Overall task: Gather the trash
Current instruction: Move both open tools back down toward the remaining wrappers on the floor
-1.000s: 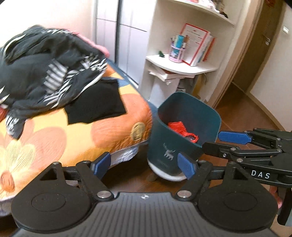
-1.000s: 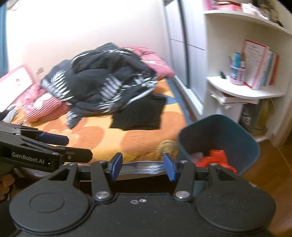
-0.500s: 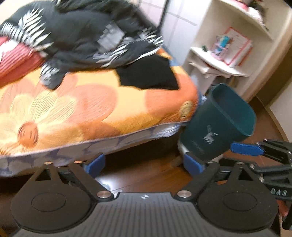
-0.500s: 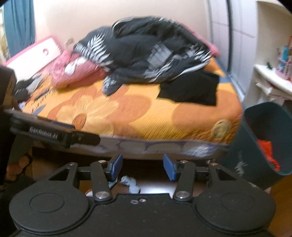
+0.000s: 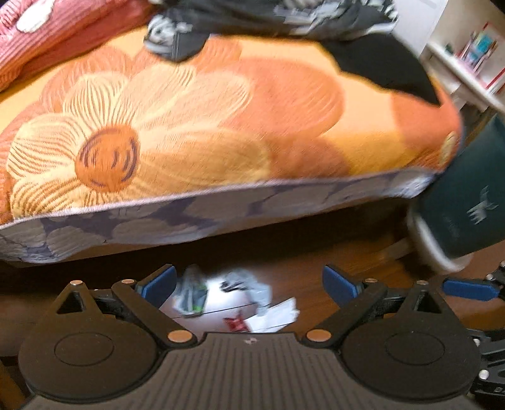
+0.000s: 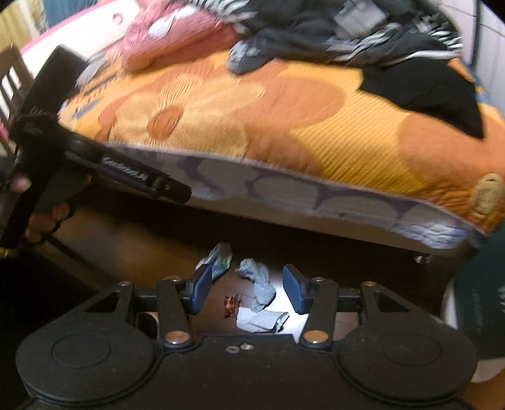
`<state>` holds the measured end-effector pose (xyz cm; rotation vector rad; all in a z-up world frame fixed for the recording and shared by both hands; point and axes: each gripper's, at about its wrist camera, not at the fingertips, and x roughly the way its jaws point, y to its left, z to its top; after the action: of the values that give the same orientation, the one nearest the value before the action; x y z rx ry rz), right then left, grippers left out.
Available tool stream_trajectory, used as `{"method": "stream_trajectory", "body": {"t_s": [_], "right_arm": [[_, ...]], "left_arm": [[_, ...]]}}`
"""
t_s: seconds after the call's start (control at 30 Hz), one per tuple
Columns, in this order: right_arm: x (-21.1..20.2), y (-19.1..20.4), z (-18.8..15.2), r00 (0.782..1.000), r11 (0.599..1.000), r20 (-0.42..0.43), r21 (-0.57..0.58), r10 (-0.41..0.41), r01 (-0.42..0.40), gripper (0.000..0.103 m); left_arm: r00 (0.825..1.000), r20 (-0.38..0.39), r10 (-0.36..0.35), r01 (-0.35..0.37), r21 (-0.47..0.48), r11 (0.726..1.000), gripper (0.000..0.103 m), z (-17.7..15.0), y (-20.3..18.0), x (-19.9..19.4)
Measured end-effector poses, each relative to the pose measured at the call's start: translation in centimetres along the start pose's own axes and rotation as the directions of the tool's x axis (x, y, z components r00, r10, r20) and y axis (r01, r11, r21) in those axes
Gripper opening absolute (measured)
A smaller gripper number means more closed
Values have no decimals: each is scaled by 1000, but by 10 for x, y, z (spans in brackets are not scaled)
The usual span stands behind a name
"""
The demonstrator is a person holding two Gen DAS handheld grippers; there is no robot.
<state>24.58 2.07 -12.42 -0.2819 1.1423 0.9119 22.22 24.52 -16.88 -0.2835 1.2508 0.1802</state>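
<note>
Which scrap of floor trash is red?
The small red wrapper, lying left of the flat white paper; the crumpled tissue and the other scraps are pale.

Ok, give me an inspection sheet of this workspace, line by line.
Surface: dark wooden floor beside the bed.
Job's things: crumpled tissue, white paper scrap, small red wrapper, plastic wrapper on the floor; teal trash bin to the right.
Clutter: dark clothes on the orange floral bedspread.
Grippers: left gripper and right gripper both open, empty, above the trash.
Cables: nothing seen.
Surroundings: white shelf with books.
</note>
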Motion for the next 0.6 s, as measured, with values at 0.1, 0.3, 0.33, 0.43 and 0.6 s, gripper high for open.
{"method": "stream_trajectory", "body": {"t_s": [0.1, 0.3, 0.33, 0.43, 0.6], "right_arm": [[31, 1, 0, 999, 1000, -48, -20, 12, -13, 50], [94, -1, -1, 990, 999, -136, -45, 24, -30, 50], [105, -1, -1, 988, 998, -152, -48, 29, -37, 50], [142, -2, -3, 979, 997, -202, -60, 39, -52, 50], [197, -2, -9, 960, 994, -278, -87, 42, -69, 50]], "left_arm": [[999, -42, 23, -23, 23, 999, 99, -1, 12, 29], [989, -140, 39, -35, 32, 999, 99, -3, 35, 90], [987, -157, 38, -33, 37, 999, 99, -4, 39, 102], [978, -195, 75, -59, 86, 995, 99, -6, 44, 133], [963, -260, 66, -41, 98, 994, 99, -18, 57, 183]]}}
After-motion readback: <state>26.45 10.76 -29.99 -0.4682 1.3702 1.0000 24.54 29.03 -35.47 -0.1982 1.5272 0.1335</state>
